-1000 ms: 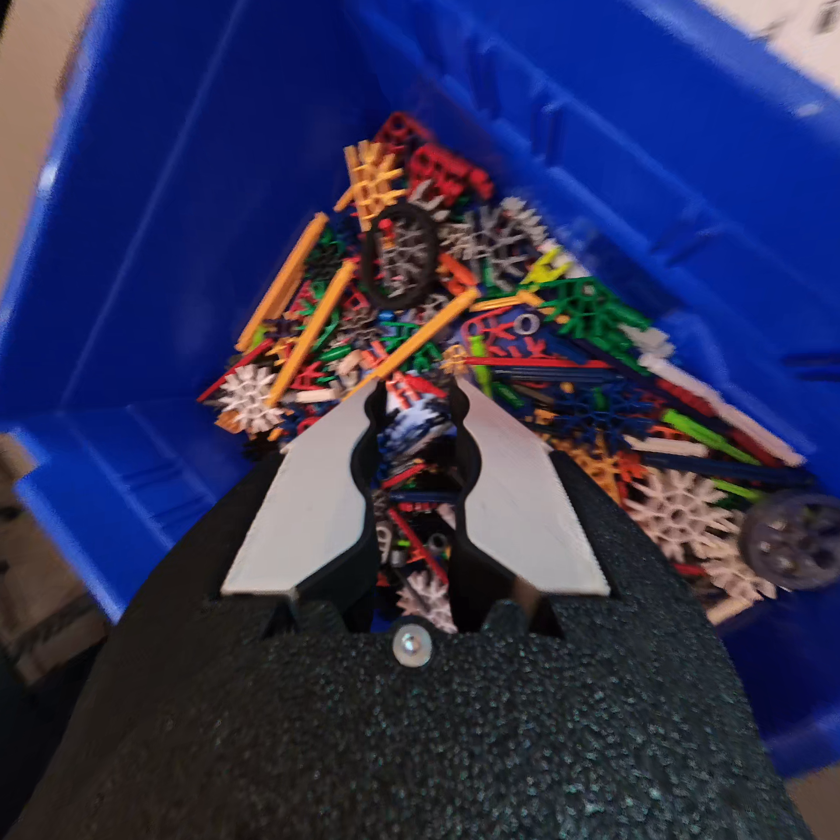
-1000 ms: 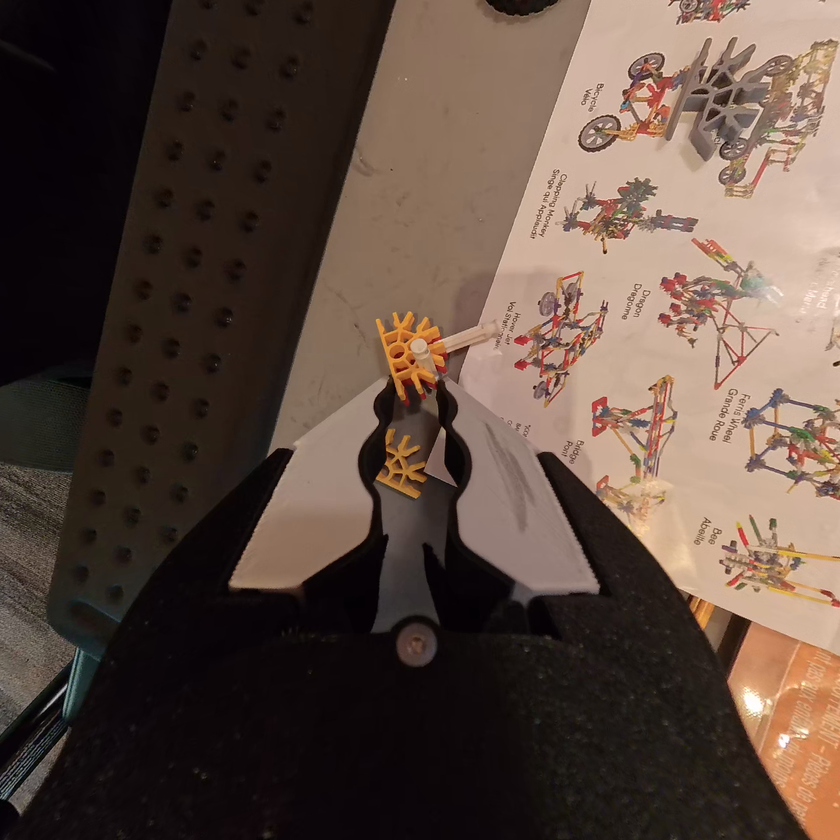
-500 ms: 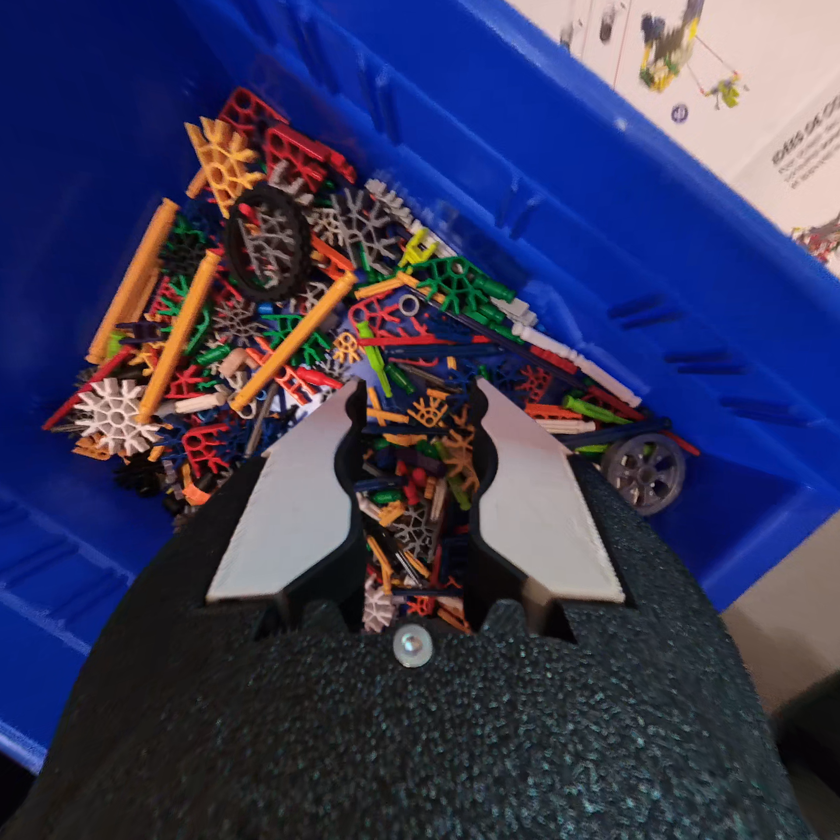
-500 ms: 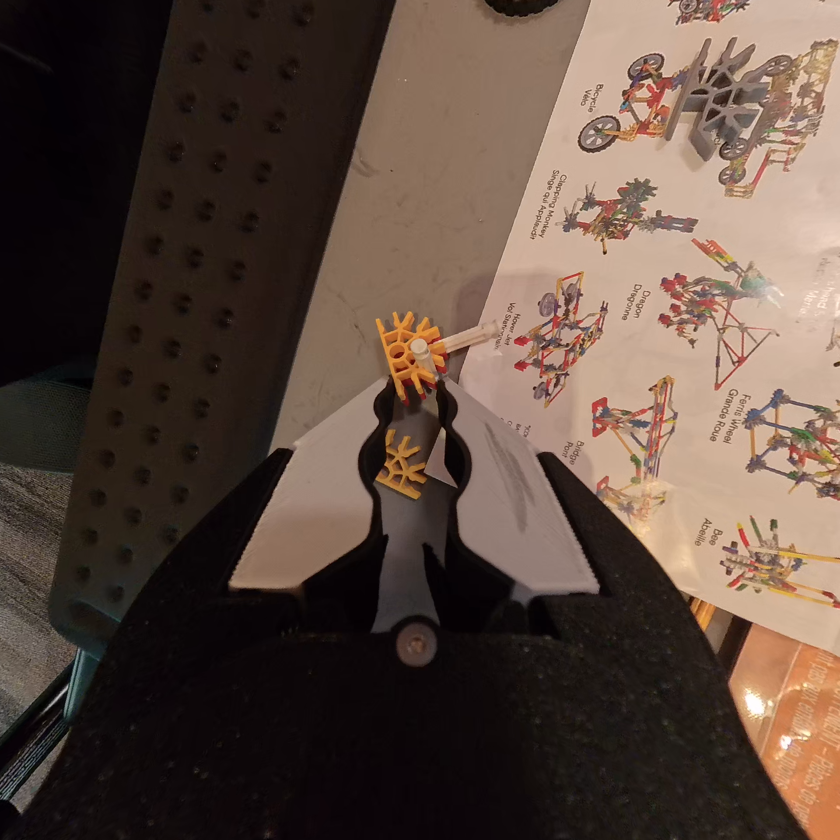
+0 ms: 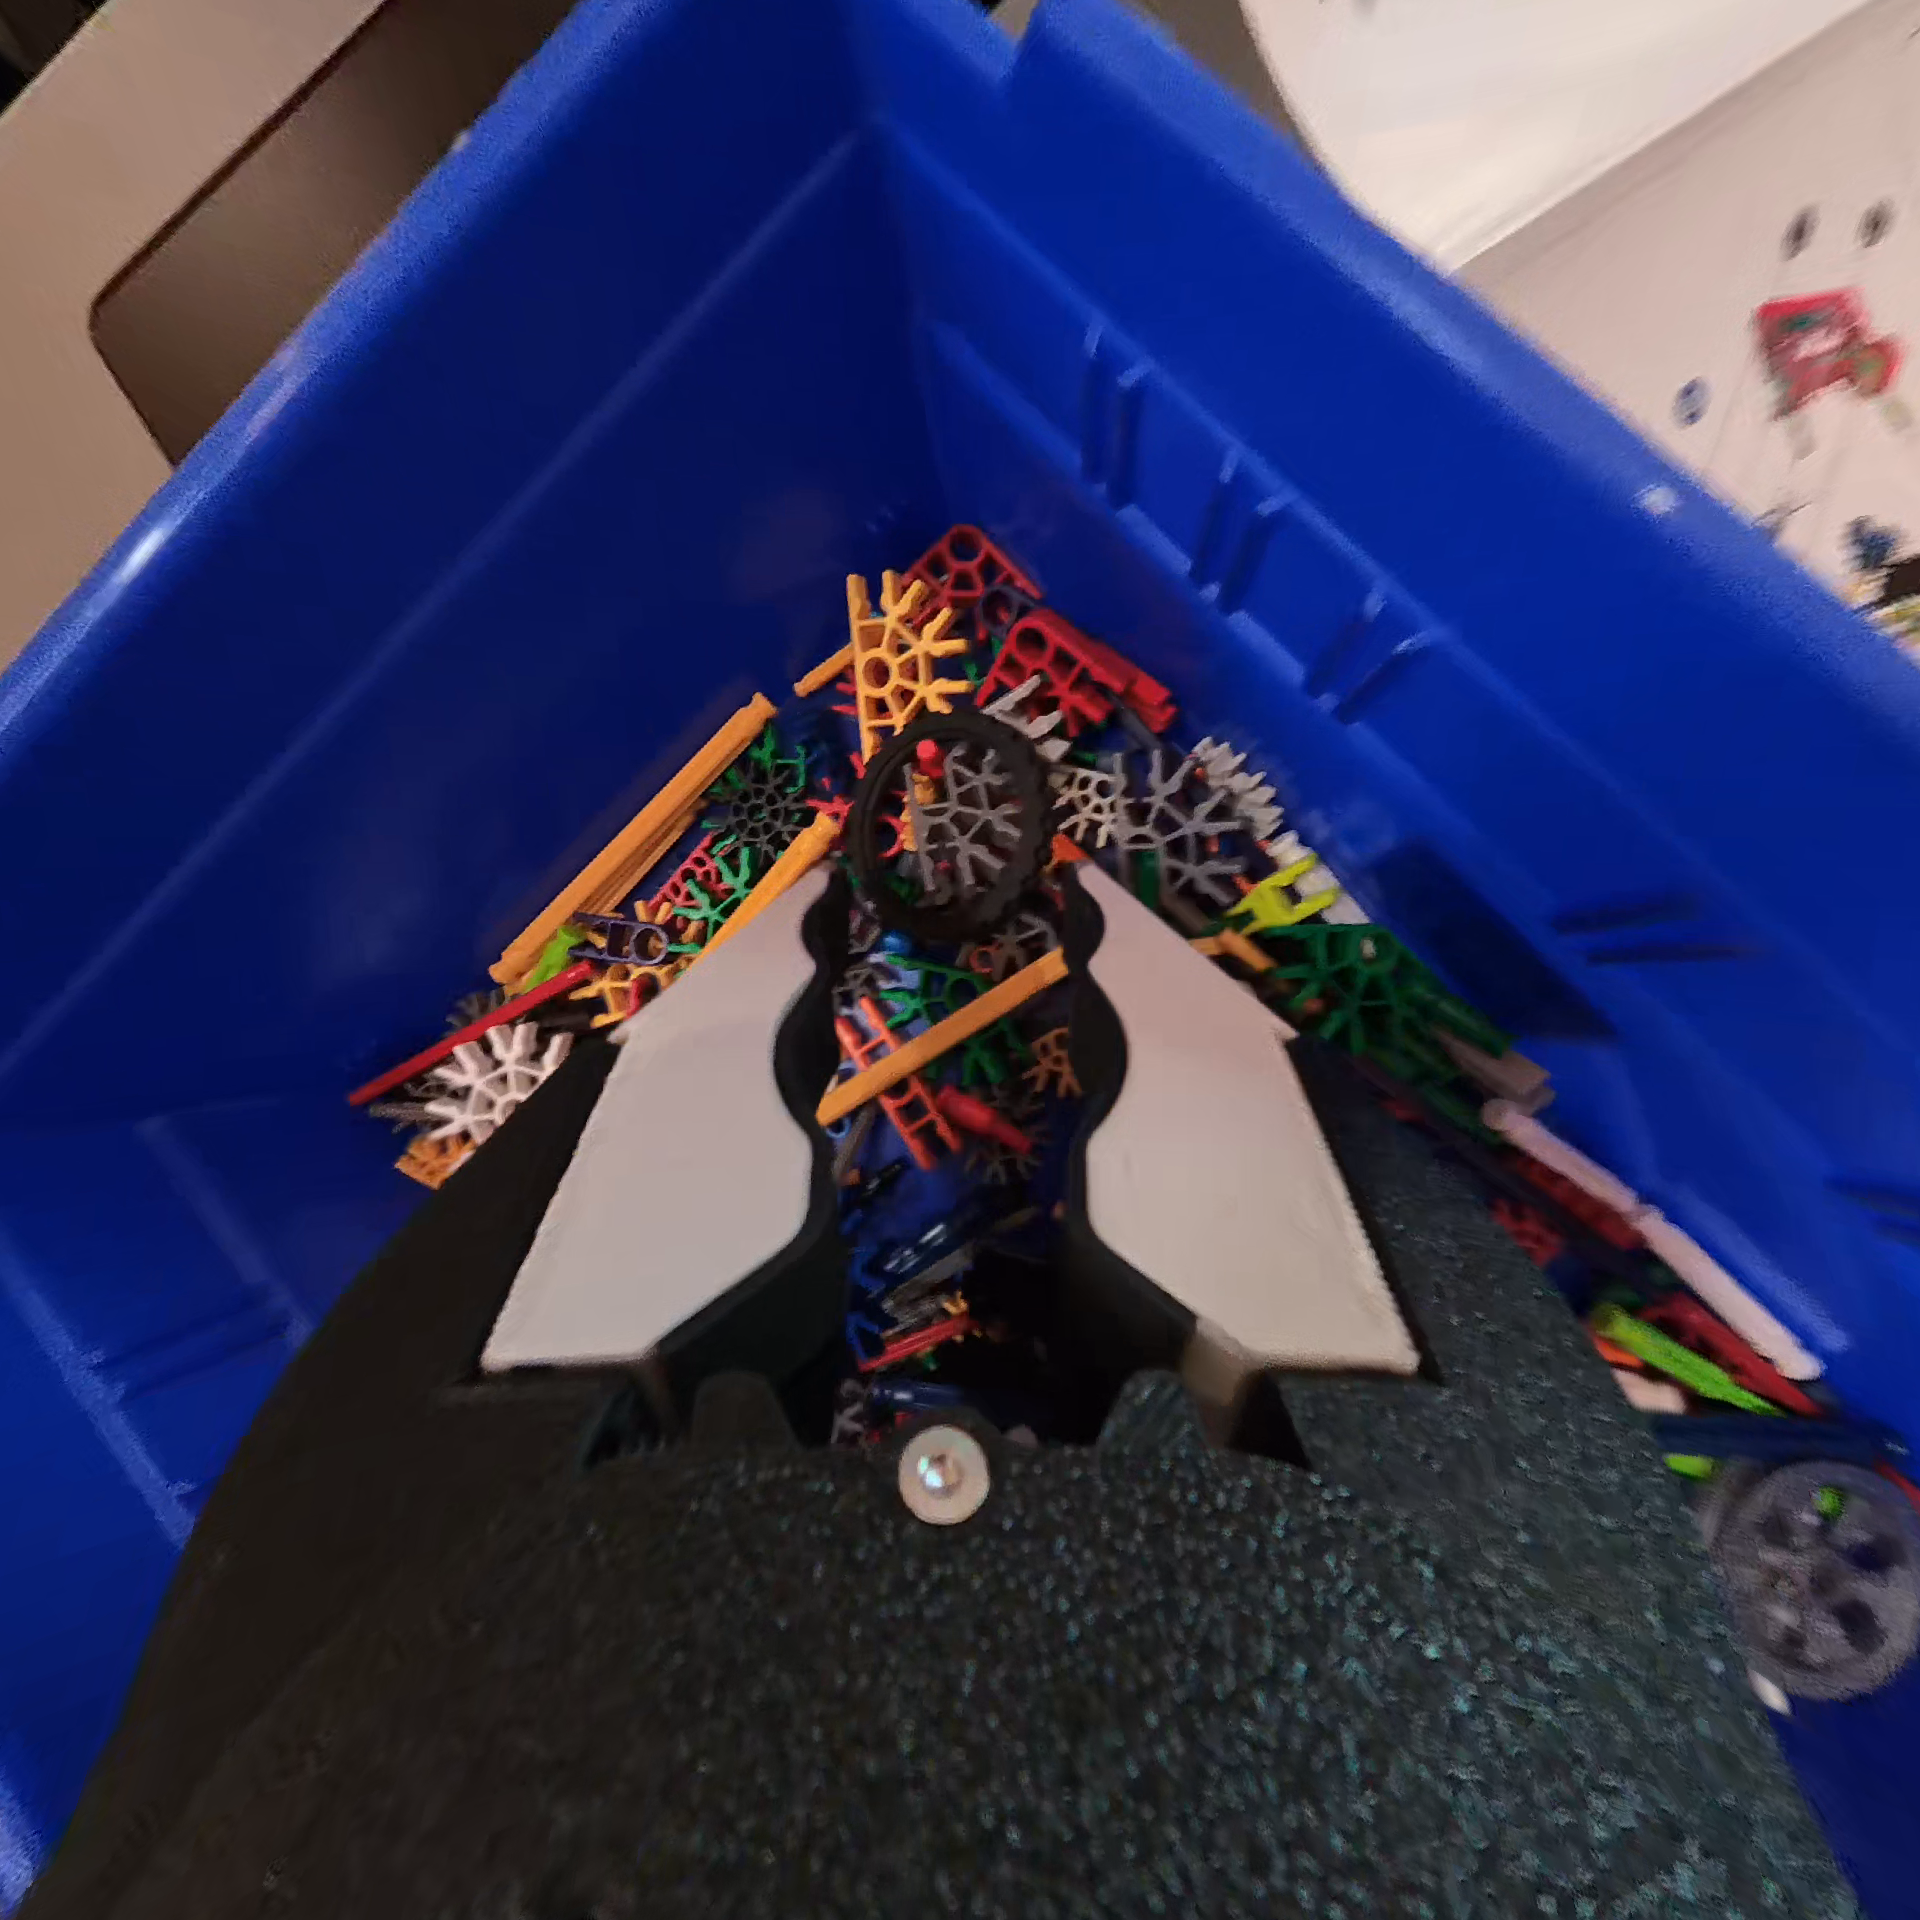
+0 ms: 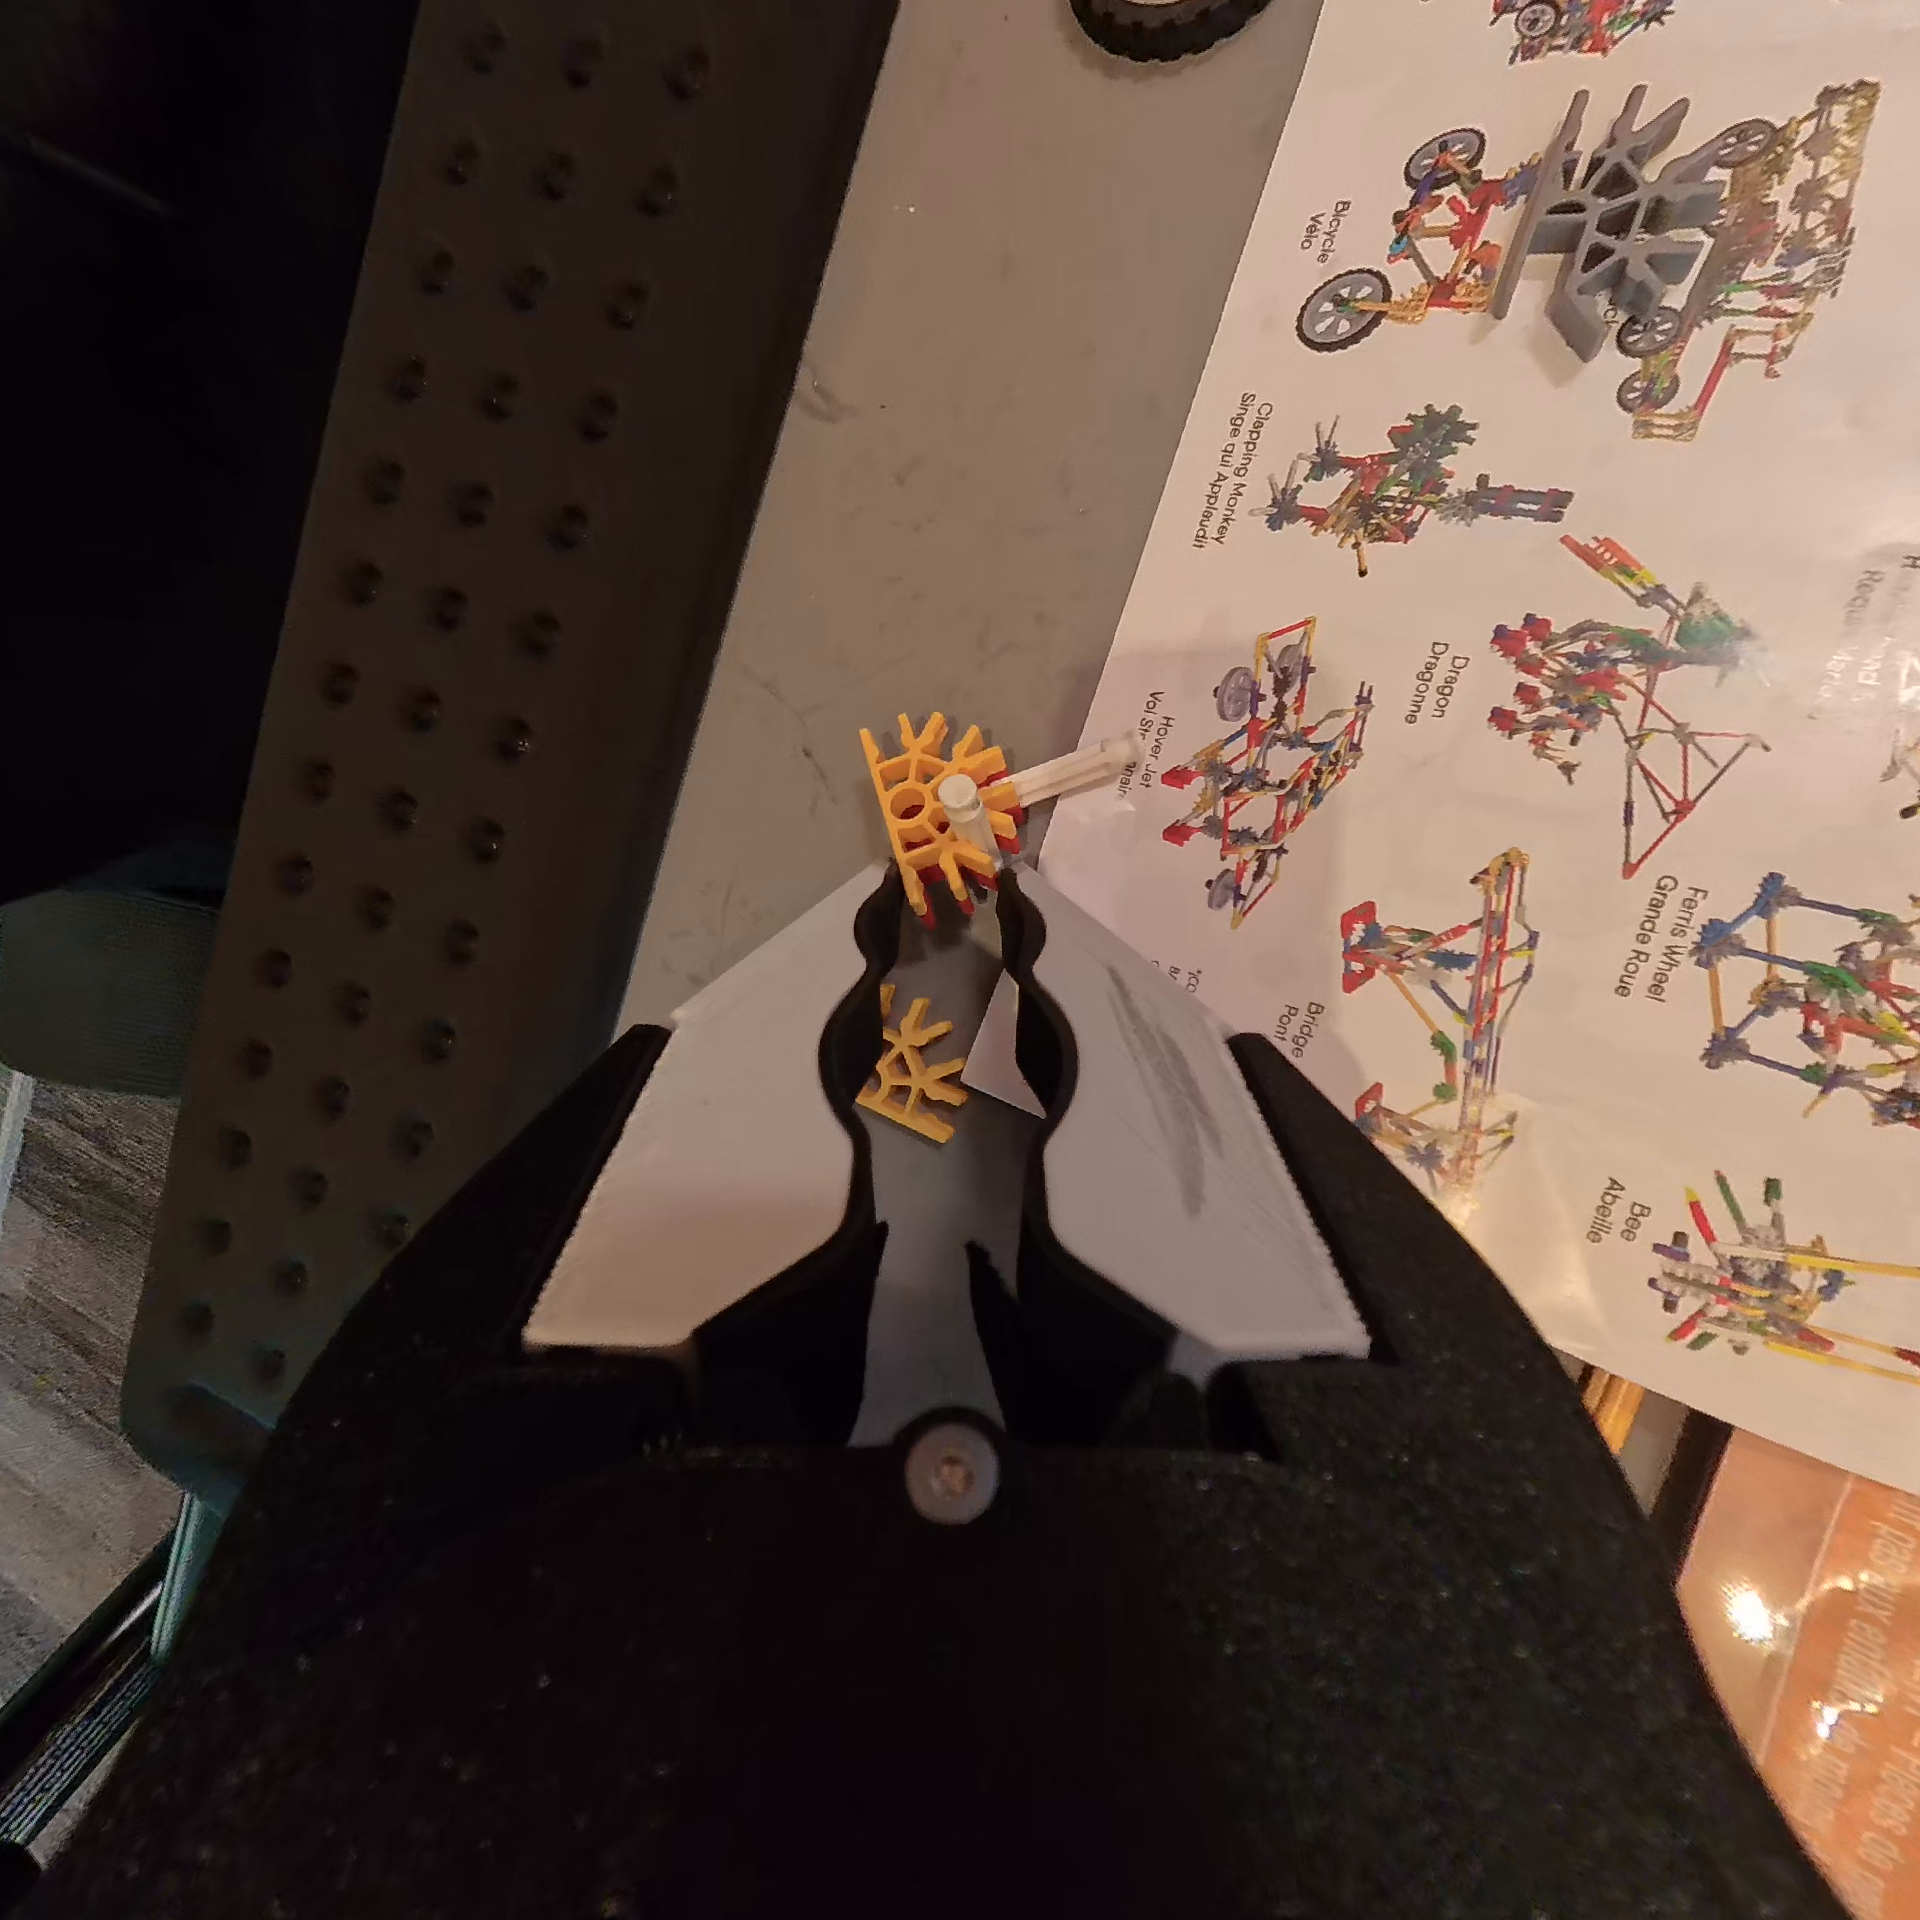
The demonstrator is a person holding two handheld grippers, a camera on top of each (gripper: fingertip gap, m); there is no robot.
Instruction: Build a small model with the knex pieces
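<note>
The left claw [image 5: 945, 914] hangs spread wide inside the blue bin [image 5: 520, 540], empty, its tips just short of a black tyre [image 5: 948, 821] atop the heap of colourful building pieces [image 5: 935, 1049]. Past the tyre lies a yellow connector [image 5: 899, 660]. The right claw [image 6: 943, 888] is pinched narrow on a small yellow-and-red assembly [image 6: 930, 816] with white rods [image 6: 1070, 769], above the grey counter [image 6: 935, 468], beside the printed sheet [image 6: 1558, 727].
</note>
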